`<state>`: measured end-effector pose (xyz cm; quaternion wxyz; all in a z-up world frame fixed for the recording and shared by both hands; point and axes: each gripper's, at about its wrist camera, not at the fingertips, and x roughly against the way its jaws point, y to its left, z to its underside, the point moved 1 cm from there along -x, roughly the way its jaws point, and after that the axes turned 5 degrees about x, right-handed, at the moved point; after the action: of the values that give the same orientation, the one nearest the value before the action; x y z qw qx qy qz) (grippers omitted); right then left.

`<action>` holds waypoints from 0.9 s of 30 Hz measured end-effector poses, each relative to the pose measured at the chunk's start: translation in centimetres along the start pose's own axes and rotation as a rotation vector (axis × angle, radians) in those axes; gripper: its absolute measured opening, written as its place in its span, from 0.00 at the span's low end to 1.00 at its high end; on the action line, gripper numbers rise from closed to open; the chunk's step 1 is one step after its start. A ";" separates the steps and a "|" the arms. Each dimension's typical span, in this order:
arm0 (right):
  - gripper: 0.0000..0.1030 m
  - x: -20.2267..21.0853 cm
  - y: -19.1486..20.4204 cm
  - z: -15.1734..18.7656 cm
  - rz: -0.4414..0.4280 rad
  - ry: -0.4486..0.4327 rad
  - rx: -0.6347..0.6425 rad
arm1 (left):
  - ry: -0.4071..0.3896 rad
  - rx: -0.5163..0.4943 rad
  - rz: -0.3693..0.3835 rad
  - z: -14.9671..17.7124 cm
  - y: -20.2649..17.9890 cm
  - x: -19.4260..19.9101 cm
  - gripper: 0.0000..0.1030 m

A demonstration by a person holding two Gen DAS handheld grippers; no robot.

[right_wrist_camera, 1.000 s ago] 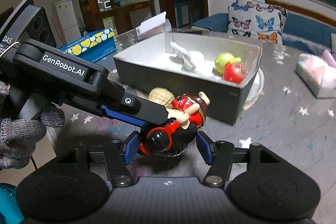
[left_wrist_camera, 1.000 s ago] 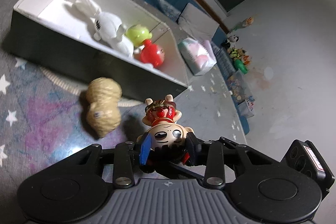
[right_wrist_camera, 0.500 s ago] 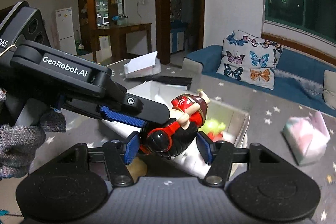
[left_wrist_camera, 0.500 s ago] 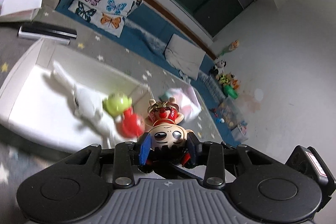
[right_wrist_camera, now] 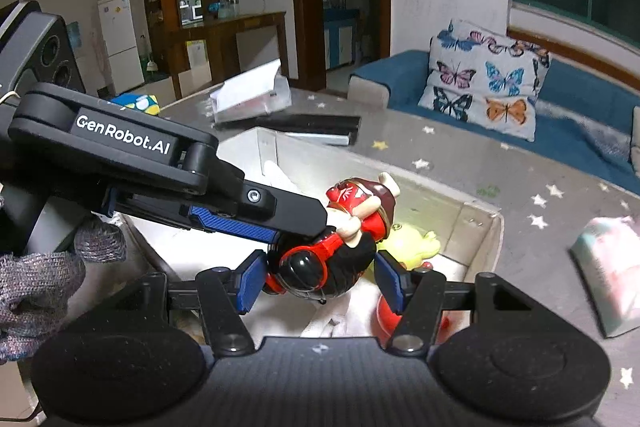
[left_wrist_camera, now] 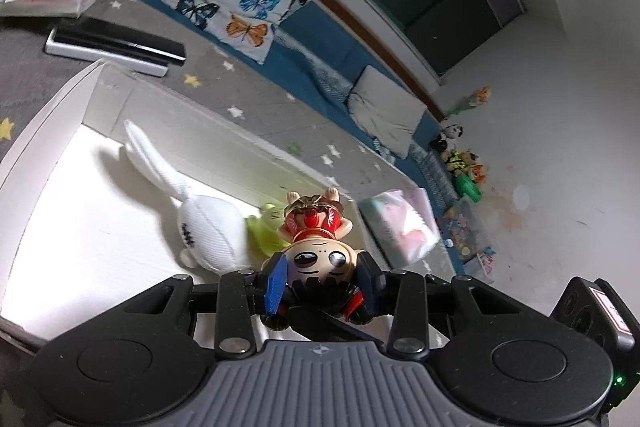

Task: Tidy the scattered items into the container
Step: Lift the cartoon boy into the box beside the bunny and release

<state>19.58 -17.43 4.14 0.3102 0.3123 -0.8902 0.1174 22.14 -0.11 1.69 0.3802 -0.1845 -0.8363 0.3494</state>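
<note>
Hanging above white box (left_wrist_camera: 60,99) interior: red-robed figurine (left_wrist_camera: 316,247), head clamped in left gripper (left_wrist_camera: 322,281); right gripper (right_wrist_camera: 320,277) jaws apart, flanking its base.

Dim room – box floor (left_wrist_camera: 80,227) glares white, fisheye-bent edges.
</note>
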 end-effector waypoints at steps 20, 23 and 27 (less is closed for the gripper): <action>0.59 -1.7 -0.2 1.1 0.000 0.067 0.013 | 0.037 0.022 -0.015 0.9 1.2 -1.5 0.39; 0.59 -1.4 -0.5 1.2 0.004 0.067 0.006 | 0.046 0.019 -0.022 1.0 1.1 -1.8 0.41; 0.59 -1.1 -0.6 1.5 0.013 0.069 0.008 | 0.055 0.016 -0.021 1.3 0.9 -2.1 0.41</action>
<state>19.90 -17.95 2.34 0.3386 0.3034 -0.8805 0.1340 22.52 -1.28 -0.62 0.4079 -0.1824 -0.8247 0.3468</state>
